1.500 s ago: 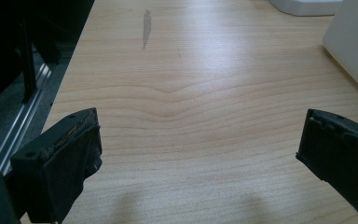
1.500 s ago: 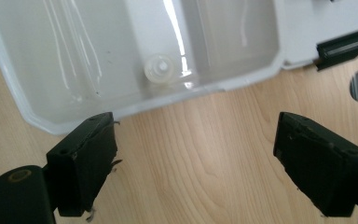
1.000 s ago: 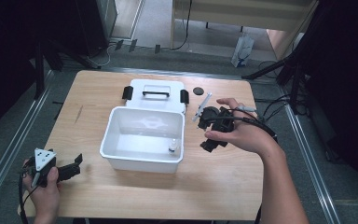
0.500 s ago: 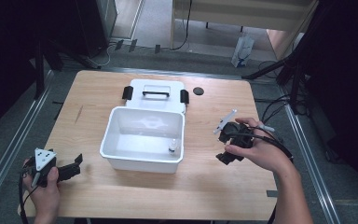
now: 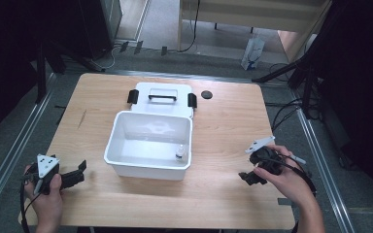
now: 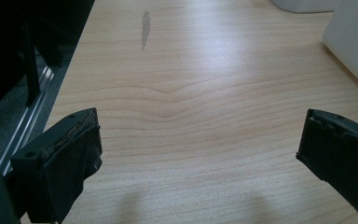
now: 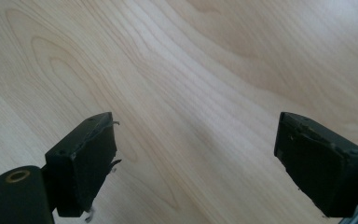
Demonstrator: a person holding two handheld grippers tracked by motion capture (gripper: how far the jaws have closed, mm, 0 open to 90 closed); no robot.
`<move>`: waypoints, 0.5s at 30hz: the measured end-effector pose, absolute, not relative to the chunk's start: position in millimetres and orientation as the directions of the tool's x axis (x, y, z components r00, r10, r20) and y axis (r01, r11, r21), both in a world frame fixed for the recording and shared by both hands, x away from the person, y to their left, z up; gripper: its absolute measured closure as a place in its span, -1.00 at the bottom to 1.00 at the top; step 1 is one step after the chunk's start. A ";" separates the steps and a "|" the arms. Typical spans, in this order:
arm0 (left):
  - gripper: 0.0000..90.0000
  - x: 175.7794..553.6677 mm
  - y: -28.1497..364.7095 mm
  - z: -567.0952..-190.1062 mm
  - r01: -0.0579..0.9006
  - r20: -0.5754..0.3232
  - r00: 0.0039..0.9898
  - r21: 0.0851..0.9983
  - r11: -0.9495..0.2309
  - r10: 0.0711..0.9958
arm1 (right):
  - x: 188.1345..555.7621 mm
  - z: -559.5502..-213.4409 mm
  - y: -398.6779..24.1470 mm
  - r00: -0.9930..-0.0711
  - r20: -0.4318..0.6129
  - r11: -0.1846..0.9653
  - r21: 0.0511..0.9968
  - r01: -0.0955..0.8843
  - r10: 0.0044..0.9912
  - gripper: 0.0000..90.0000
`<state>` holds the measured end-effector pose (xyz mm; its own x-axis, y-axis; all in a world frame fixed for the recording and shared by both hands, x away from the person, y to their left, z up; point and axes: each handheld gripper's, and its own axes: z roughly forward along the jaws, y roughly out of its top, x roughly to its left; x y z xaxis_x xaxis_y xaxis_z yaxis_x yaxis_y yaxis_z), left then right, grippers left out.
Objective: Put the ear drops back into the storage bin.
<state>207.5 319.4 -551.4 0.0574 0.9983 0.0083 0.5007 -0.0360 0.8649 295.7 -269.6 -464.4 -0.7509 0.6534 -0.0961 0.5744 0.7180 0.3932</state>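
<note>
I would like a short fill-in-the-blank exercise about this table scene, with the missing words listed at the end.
1. The small bottle stands inside the white ____.
2. The lid with the black handle lies ____ the bin, on the far side.
3. The jaws of the right gripper are ____, with nothing between them.
4. The table is made of ____.

Missing words: bin; behind; open; wood

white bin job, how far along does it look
Done, apparently: a small bottle stands inside the open white bin. In hand: nothing; the left gripper and right gripper are open and empty over the table. Probably left: fitting the lid lying behind the bin.
</note>
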 end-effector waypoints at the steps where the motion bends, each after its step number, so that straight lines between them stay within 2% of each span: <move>1: -0.99 207.5 319.3 -551.4 0.501 0.009 0.057 0.865 -0.037 0.998 | 293.3 -468.5 -274.2 -0.744 -0.091 0.708 0.401 0.581 0.662 -0.72; 8: -0.99 207.3 318.4 -551.3 0.502 0.017 0.054 0.864 -0.041 0.998 | 276.6 -493.8 -298.9 -0.703 -0.045 0.611 0.536 0.582 0.709 -0.73; 15: -0.99 206.9 317.7 -551.3 0.496 0.026 0.057 0.867 -0.051 0.998 | 259.6 -517.0 -316.2 -0.662 0.063 0.468 0.658 0.590 0.747 -0.73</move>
<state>206.9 317.7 -551.3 0.0574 0.9980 0.0262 0.4957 -0.0512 0.8670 259.6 -316.2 -517.0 -0.6621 0.7468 0.0626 0.5902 0.4682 0.6576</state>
